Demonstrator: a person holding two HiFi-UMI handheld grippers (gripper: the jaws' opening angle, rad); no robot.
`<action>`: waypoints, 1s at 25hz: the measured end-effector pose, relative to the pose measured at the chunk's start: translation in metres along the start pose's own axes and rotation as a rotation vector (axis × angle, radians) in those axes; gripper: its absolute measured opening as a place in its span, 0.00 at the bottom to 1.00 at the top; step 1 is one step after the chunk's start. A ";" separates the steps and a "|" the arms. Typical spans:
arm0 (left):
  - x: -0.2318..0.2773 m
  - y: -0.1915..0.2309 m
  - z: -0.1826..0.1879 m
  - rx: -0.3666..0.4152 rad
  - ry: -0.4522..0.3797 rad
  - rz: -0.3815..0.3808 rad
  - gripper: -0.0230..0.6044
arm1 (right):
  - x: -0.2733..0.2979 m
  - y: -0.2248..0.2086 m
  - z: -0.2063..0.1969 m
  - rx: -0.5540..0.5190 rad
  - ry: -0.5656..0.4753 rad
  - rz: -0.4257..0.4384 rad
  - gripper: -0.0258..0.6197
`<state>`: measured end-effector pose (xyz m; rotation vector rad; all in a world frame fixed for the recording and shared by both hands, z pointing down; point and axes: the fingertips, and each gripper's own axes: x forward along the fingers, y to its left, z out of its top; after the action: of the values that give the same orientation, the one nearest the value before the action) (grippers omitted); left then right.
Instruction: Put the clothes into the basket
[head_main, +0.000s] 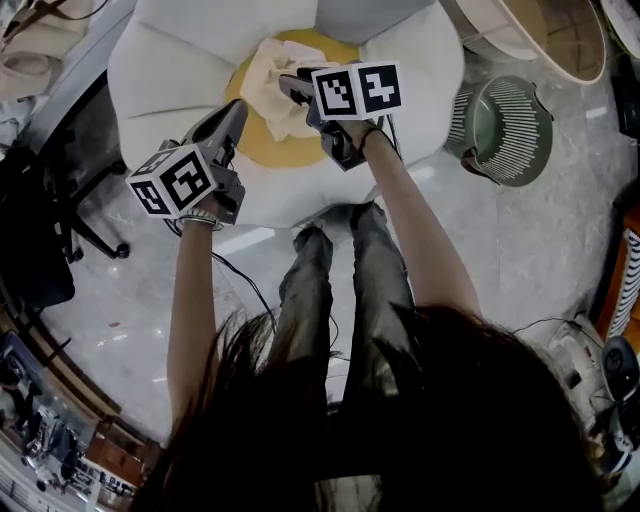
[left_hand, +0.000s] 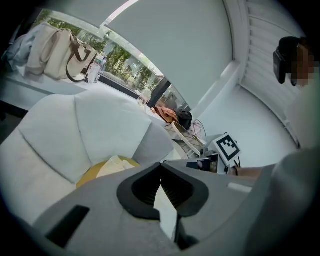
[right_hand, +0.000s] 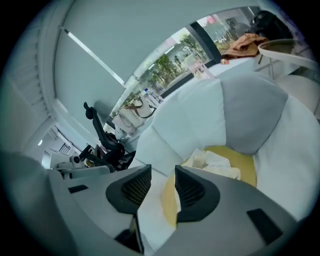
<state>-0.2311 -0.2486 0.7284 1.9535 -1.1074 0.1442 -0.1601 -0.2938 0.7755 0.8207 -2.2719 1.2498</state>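
A cream cloth (head_main: 278, 75) lies on the white chair (head_main: 160, 70). The right gripper (right_hand: 162, 171) is by it, jaws apart with nothing between them. The left gripper (left_hand: 160, 166) is closed and holds nothing.

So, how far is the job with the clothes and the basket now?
Nothing looks done: the green basket shows no clothes. In hand: nothing; the right gripper is open near the cream cloth on the seat, the left gripper shut and empty. Left: grab, carry, drop.
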 end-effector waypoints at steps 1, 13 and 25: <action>0.003 0.004 -0.003 -0.005 -0.001 0.001 0.05 | 0.005 -0.004 -0.004 0.020 0.010 0.000 0.21; 0.032 0.038 -0.027 -0.046 -0.016 0.005 0.05 | 0.043 -0.053 -0.034 0.040 0.051 -0.070 0.37; 0.060 0.068 -0.049 -0.066 -0.042 0.013 0.05 | 0.081 -0.100 -0.059 -0.021 0.114 -0.158 0.38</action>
<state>-0.2315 -0.2680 0.8294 1.8984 -1.1382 0.0731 -0.1487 -0.3095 0.9154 0.8797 -2.0832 1.1685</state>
